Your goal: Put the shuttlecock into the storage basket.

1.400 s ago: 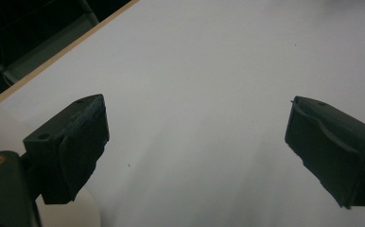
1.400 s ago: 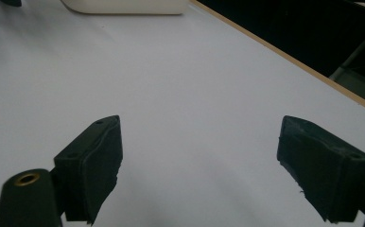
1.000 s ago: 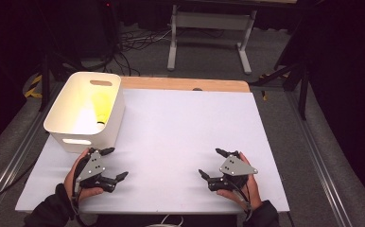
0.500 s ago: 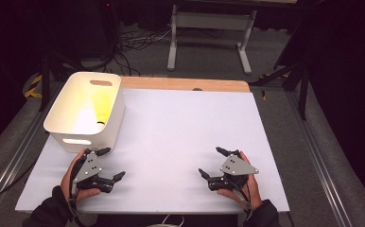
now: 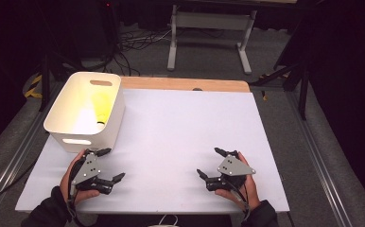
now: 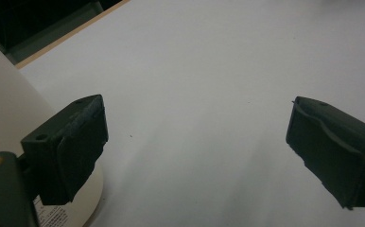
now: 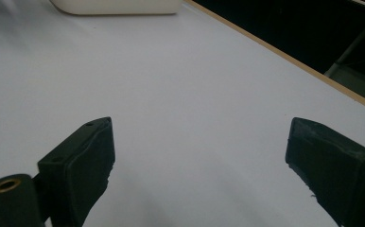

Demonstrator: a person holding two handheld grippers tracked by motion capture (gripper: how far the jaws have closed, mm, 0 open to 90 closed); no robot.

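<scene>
Just in front of the white bin (image 5: 87,111) on the tabletop (image 5: 180,132), your left tongs (image 5: 107,165) gape empty, right tongs (image 5: 210,163) likewise well off to its right, so reaching into the bin likely comes next.

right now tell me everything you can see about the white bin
The white bin is a smooth, plastic-looking tub with rounded corners and a slot handle cut into each end wall. It stands upright and open on the white table top at the far left, just beyond the left gripper, which is near but not touching. Something yellow lies inside; what it is cannot be told.
</scene>
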